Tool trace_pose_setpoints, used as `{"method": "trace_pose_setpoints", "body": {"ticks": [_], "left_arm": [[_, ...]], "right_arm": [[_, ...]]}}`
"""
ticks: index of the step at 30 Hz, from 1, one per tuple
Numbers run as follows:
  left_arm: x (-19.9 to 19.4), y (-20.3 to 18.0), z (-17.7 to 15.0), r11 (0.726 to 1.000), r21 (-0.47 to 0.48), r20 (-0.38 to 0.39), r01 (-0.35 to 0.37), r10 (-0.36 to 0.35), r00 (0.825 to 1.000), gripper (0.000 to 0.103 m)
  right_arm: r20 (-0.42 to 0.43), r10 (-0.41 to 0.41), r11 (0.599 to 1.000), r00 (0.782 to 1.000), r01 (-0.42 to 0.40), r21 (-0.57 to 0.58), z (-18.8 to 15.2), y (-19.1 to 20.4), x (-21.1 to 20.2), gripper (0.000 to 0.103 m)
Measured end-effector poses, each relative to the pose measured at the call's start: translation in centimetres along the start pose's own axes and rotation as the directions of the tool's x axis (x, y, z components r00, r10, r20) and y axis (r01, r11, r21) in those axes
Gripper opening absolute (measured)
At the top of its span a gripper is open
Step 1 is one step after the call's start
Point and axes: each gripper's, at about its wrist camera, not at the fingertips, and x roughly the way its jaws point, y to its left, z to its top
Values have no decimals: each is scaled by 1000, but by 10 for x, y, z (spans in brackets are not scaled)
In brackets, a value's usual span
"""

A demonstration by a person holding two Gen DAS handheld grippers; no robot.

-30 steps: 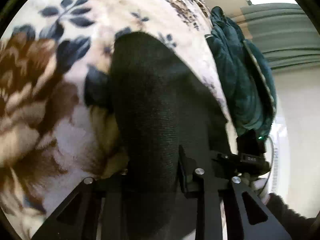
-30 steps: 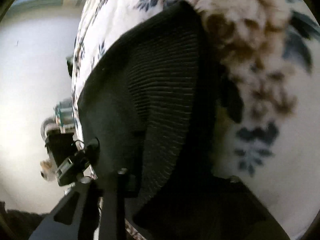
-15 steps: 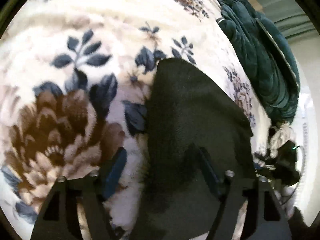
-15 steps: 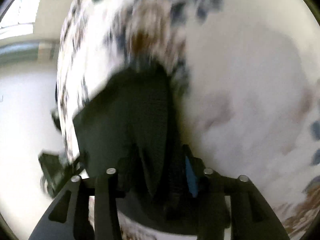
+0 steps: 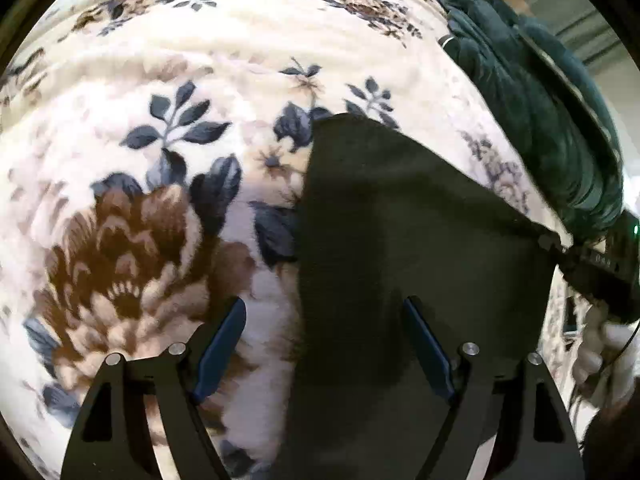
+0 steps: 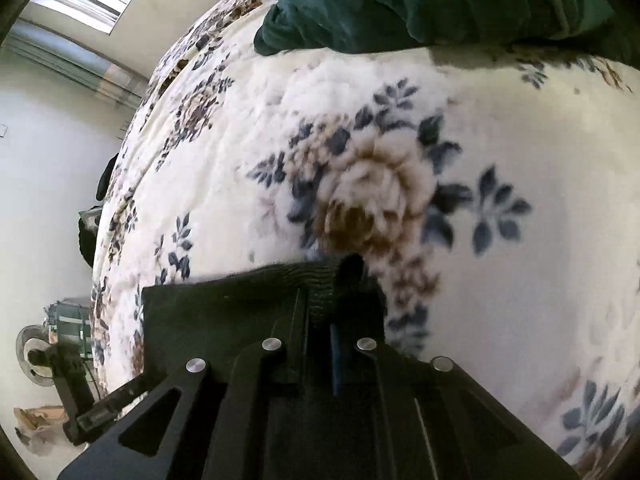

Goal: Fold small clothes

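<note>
A small black knit garment (image 5: 400, 240) lies flat on the floral blanket (image 5: 160, 80). My left gripper (image 5: 324, 340) is open just above its near edge, one blue-padded finger over the blanket, the other over the cloth. In the right wrist view the same black garment (image 6: 224, 312) lies at the bottom left. My right gripper (image 6: 320, 320) is shut on its ribbed edge and holds a fold of it pinched up between the fingers.
A dark green velvet cloth (image 5: 540, 112) is heaped at the blanket's far right, and it also shows in the right wrist view (image 6: 420, 0). The bed's edge drops to a pale floor with a wheeled stand (image 6: 52, 360).
My left gripper has let go of the black garment and opened; the garment now lies flat. My right gripper has swung round and lowered, still pinching the edge.
</note>
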Motion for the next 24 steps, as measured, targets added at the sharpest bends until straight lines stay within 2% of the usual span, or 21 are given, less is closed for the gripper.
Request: {"method": "trace_pose_setpoints", "body": {"ticks": [4,5,7,8,9,14,17,20,24], "left_arm": [[4,-5,-3,999,38,3,-38,37,999,79],[4,-7,-4,998,44,8,-46,46,999,79],[5,-11,-5,998,49,11,-45,45,999,79],[5,-12,-6,998,48,11,-46,46,999,79],[6,-13,-7,998,46,9,-42,42,999,79],[8,-18,-9,998,56,0,-25,25,1000,79],[9,-23,-10,997,72,0,-23,23,1000,79],[10,-26,-10,997,79,-2,-18,18,1000,79],[9,-25,-11,997,77,-2,-22,22,1000,79]], "right_arm": [[-85,-13,1000,996,15,24,0,-12,18,9],[-109,-5,999,994,9,37,-1,-14,17,13],[-127,-4,999,992,9,39,-6,-16,12,33],[-139,7,999,990,-2,35,-11,-17,7,51],[-151,16,999,988,-11,33,-16,-16,6,56],[-288,44,998,957,-29,54,-55,-25,17,56],[-302,65,996,951,-42,81,-73,-30,26,55],[-247,75,996,966,-59,71,-83,-25,24,26],[-184,25,998,983,-15,55,-87,-18,14,19]]}}
